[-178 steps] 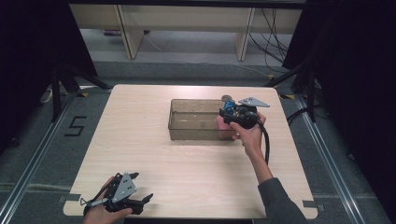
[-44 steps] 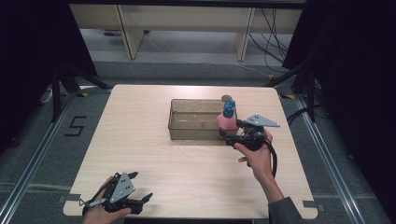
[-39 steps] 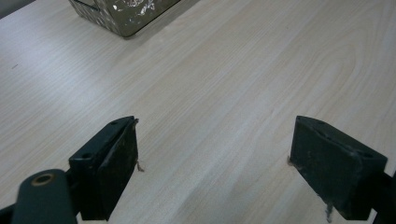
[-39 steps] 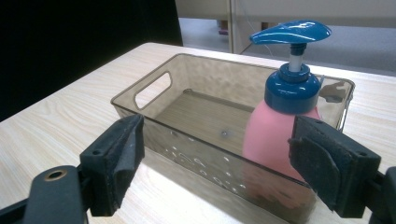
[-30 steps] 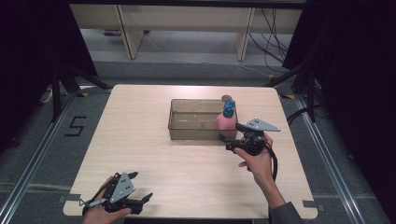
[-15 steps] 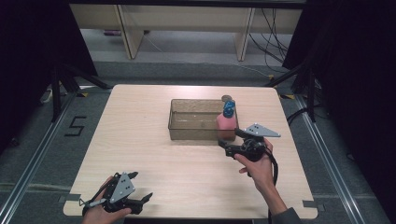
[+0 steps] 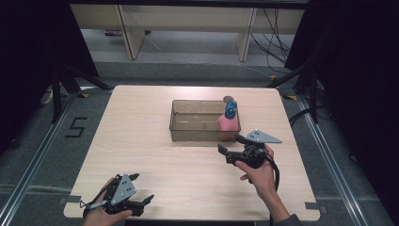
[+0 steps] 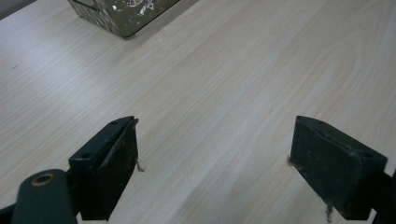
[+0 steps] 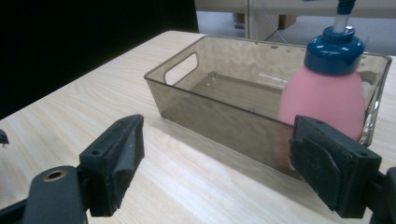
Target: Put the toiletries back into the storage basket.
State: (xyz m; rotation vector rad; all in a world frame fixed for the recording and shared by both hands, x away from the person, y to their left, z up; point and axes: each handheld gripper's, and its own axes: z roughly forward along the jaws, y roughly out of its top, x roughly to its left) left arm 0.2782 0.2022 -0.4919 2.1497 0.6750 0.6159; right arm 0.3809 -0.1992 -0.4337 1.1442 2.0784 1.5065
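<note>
Since the earlier frames, my right gripper (image 7: 231, 147) has let go of the bottle (image 7: 228, 123) and drawn back from the bin (image 7: 188, 134) toward my side of the table (image 7: 141, 122). Bottle: pink body, blue pump cap, standing upright inside the bin at its right end, against the near wall. In the right gripper view the bottle (image 9: 327, 93) shows through the bin's (image 9: 210, 112) tinted clear wall; a handle slot is cut in the far end wall. Right gripper: held in my right hand (image 7: 259, 172) just in front of the bin's near right corner, apart from it, jaws spread wide with nothing between them, pointing left across the table. Left gripper (image 7: 141, 188): resting in my left hand (image 7: 101, 216) at the near left edge of the table, well apart from the bin, unmoved. In the left gripper view its jaws stand wide apart over bare wood, with a corner of the bin (image 8: 126, 14) at the top.
</note>
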